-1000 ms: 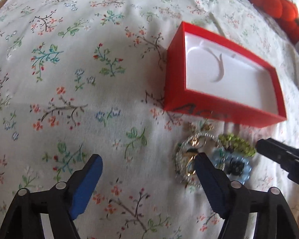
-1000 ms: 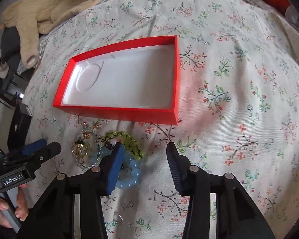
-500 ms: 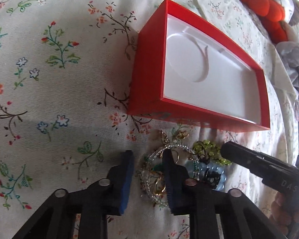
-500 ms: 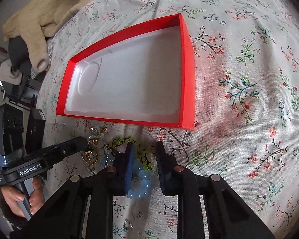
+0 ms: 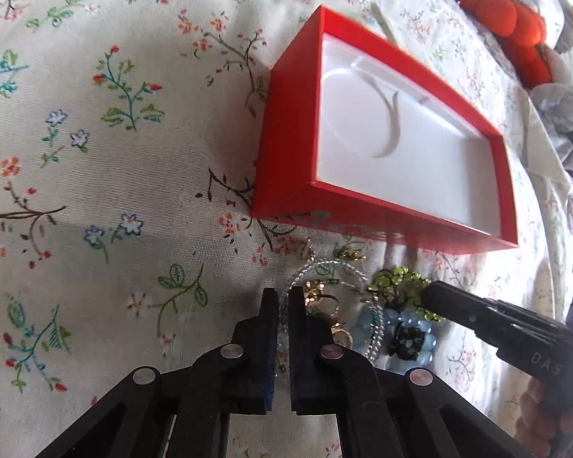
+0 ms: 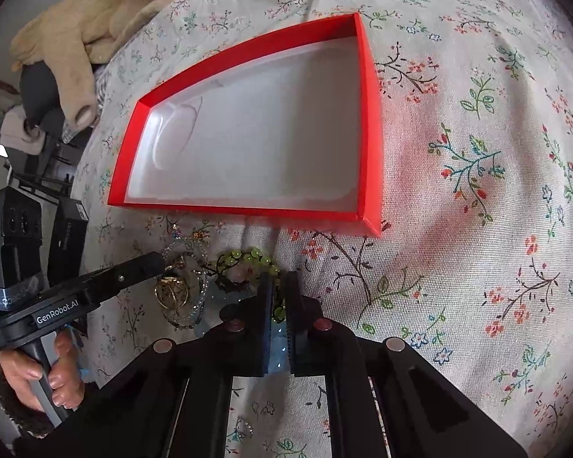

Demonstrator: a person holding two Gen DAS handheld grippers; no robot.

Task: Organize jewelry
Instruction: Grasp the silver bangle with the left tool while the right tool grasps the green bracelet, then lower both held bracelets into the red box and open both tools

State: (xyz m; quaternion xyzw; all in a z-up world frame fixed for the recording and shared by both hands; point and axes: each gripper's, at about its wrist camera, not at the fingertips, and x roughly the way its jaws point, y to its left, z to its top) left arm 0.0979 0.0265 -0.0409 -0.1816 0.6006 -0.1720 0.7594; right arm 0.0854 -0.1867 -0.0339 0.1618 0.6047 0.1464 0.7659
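Reaching low, both grippers' fingers nearly closed: left (image 5: 282,297) pinching clear bracelet (image 5: 374,328), right (image 6: 280,286) green one (image 6: 248,257).

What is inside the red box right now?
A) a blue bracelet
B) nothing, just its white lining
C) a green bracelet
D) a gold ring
B: the red box shows only bare white lining, while the pile of jewelry lies on the flowered sheet in front of it.

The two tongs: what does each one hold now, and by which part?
Left tongs pinch the clear beaded bracelet at its left edge. Right tongs pinch the green beaded bracelet at its right side.
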